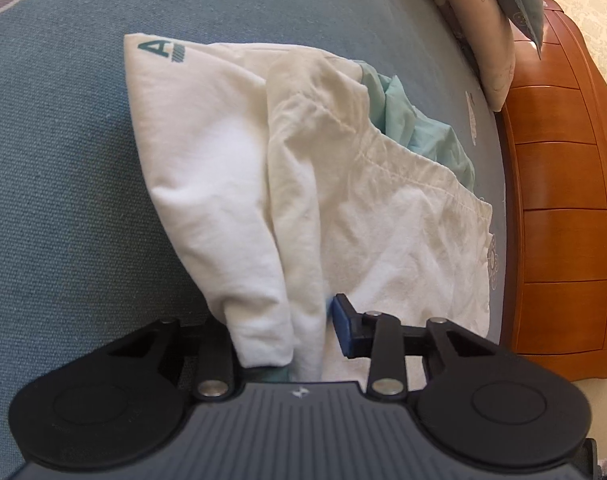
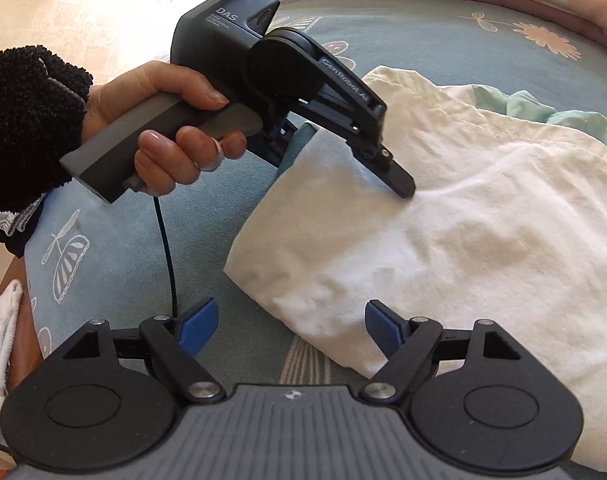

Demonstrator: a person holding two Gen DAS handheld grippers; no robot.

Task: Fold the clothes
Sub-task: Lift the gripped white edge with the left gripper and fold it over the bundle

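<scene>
**A:** Which step is this? The crumpled white cotton garment [image 1: 231, 168] with the green letter print is seen lying on the blue-grey patterned bed cover [image 1: 63, 160], half folded, with a mint-green cloth [image 1: 407, 120] tucked behind it.

**B:** Looks like a fold being set up. A bunched corner is pinched in the narrowed jaws of the left gripper [image 1: 281, 330]. The right gripper [image 2: 289, 330] is held wide open at the near edge, nothing gripped. Next, that edge probably has to be clamped, then both corners carried across together.
</scene>
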